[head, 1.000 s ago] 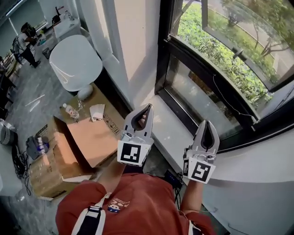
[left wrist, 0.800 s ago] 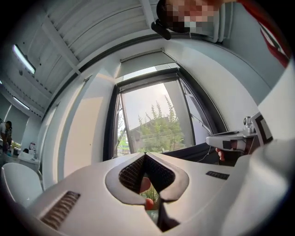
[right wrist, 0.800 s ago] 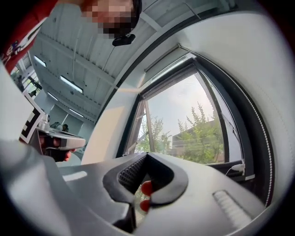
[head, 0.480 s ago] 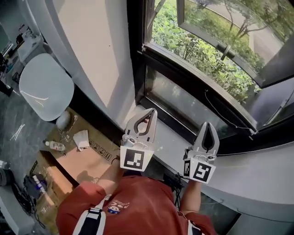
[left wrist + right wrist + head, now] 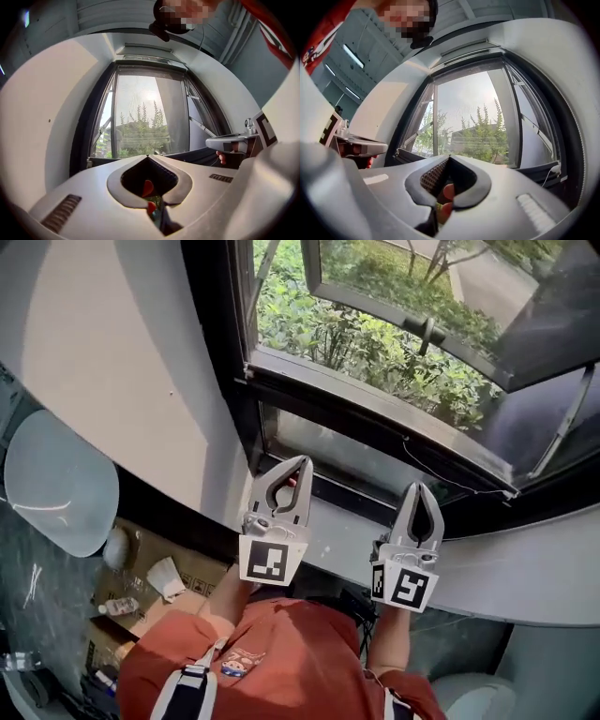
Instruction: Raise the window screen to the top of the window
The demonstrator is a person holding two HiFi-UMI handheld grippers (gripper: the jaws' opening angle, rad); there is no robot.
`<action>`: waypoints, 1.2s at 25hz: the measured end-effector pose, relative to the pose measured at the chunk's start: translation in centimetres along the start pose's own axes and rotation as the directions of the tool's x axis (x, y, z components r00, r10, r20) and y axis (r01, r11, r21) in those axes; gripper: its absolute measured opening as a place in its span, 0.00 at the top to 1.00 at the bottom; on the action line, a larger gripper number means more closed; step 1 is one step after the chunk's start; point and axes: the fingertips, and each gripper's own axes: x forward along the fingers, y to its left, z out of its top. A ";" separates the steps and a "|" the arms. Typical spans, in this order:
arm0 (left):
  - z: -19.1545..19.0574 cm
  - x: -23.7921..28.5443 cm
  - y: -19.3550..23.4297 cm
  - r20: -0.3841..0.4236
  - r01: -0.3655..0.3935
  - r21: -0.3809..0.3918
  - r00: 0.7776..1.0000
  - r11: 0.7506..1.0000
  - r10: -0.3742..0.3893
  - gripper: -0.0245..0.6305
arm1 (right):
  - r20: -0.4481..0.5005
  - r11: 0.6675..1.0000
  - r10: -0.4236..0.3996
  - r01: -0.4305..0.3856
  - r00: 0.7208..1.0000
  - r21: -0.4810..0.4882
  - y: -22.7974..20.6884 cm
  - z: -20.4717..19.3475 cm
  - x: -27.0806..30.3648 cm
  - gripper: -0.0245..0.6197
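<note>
The window (image 5: 375, 343) has a black frame, and its outer sash (image 5: 422, 296) is swung open over green bushes. A thin cord (image 5: 450, 476) runs along the lower rail (image 5: 375, 418); I cannot make out the screen's mesh. My left gripper (image 5: 302, 461) and right gripper (image 5: 419, 486) hover side by side over the white sill (image 5: 342, 535), pointing at the lower pane, both shut and empty. In the left gripper view the shut tips (image 5: 147, 157) face the window (image 5: 140, 112), with the right gripper (image 5: 229, 143) at the side. The right gripper view shows its shut tips (image 5: 449, 157) below the window (image 5: 464, 117).
A white wall (image 5: 122, 352) stands left of the frame. Below it on the floor are a cardboard box (image 5: 187, 573), a small bottle (image 5: 120, 607) and a round white seat (image 5: 56, 488). A housing (image 5: 143, 58) runs across the window's top.
The view has swung from the floor and box toward the window. Both grippers moved with it and now face the lower pane. Their jaws stayed shut.
</note>
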 end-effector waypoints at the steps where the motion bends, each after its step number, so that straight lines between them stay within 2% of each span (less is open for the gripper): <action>1: -0.1 0.5 0.0 -0.002 0.016 -0.008 1.000 1.000 -0.016 0.96 | -0.001 1.000 -0.018 0.018 1.000 -0.006 -0.3 0.1 0.0 0.95; 5: 0.2 2.6 -0.8 0.015 0.072 -0.024 0.997 0.997 -0.071 0.96 | -0.007 0.995 -0.095 0.095 0.995 -0.014 -2.3 0.3 -0.5 0.95; 9: 0.3 4.2 -1.9 0.017 0.093 -0.018 0.996 0.995 -0.093 0.95 | 0.012 0.987 -0.143 0.142 0.990 0.072 -5.2 0.5 -1.2 0.95; 13: 0.0 5.6 -3.9 0.000 0.127 0.000 0.992 0.992 -0.127 0.95 | 0.009 0.982 -0.175 0.174 0.985 0.074 -7.3 0.2 -1.8 0.95; 17: 0.1 6.6 -4.4 0.012 0.116 -0.024 0.993 0.993 -0.116 0.95 | 0.030 0.982 -0.168 0.165 0.985 0.089 -7.3 0.4 -1.0 0.95; 25: 0.4 6.5 -3.1 0.007 0.100 0.004 0.995 0.995 -0.100 0.95 | 0.023 0.985 -0.152 0.150 0.988 0.081 -7.2 -0.2 -0.4 0.95; 30: 0.1 7.1 -3.2 -0.002 0.121 0.069 0.993 0.990 -0.121 0.95 | -0.028 0.993 -0.112 0.112 0.993 0.024 -7.1 -1.2 0.4 0.95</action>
